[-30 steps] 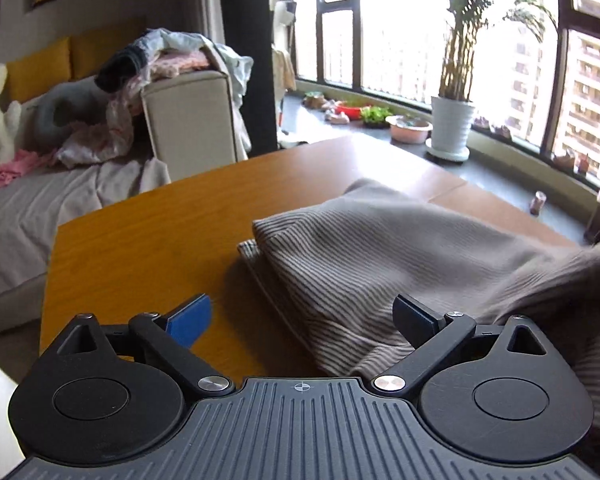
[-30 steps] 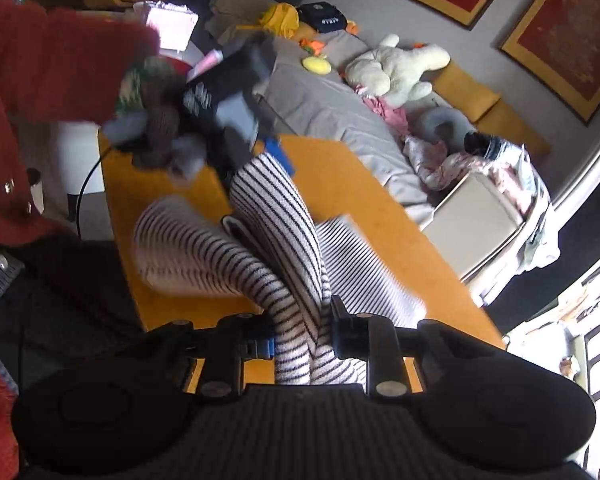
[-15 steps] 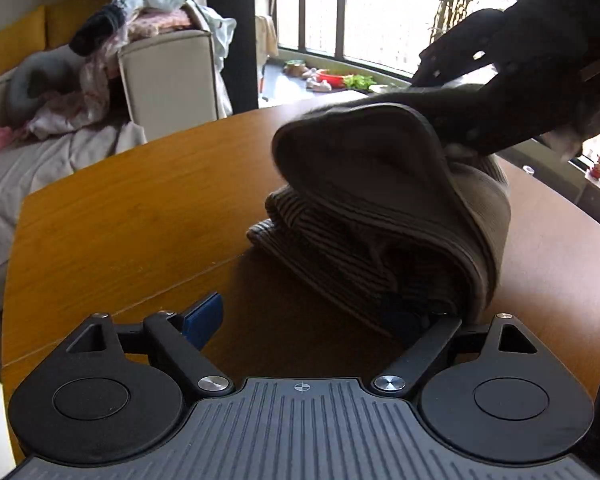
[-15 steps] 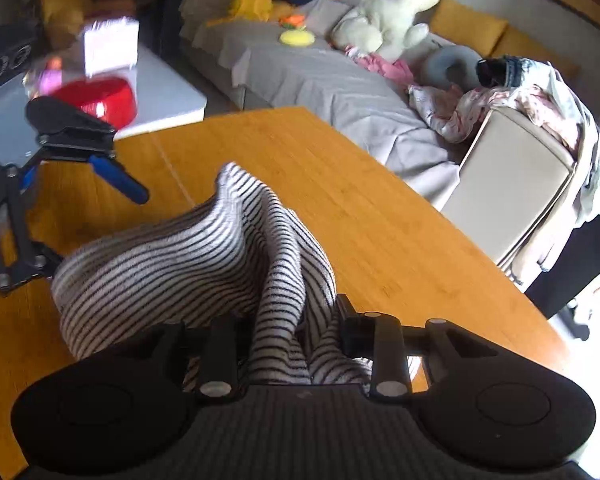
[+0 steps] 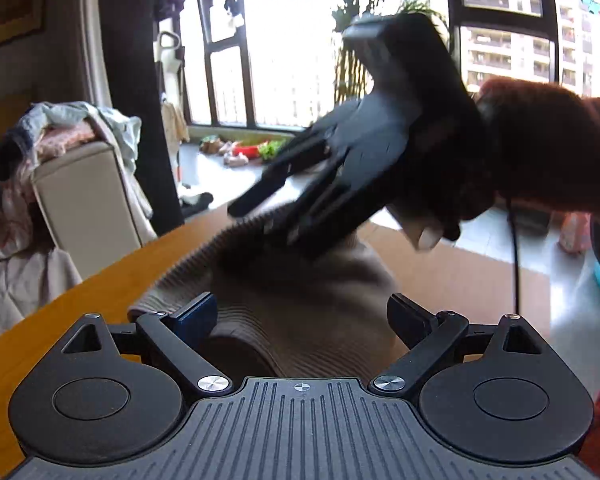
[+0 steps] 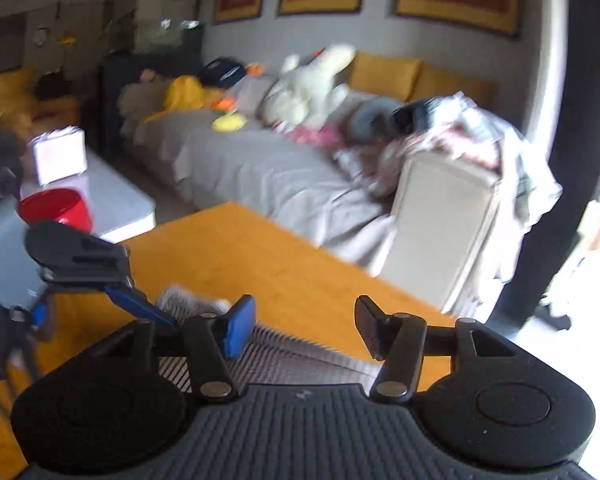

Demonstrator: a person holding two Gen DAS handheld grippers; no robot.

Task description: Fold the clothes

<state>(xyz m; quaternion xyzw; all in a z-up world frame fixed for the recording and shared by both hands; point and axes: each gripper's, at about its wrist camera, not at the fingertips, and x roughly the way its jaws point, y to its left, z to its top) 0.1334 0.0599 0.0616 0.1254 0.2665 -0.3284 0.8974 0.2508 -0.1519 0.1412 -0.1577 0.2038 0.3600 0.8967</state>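
Now that the right claw (image 6: 304, 328) has released the striped garment (image 5: 300, 304), both claws stand open, left claw (image 5: 304, 320) too; fold laid on the table (image 6: 284, 264).

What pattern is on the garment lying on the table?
Thin dark and light stripes on the garment, seen best in the right wrist view; the left wrist view shows it backlit and brownish.

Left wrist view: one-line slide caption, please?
Open left gripper hovers at folded striped garment while right gripper hangs above it.
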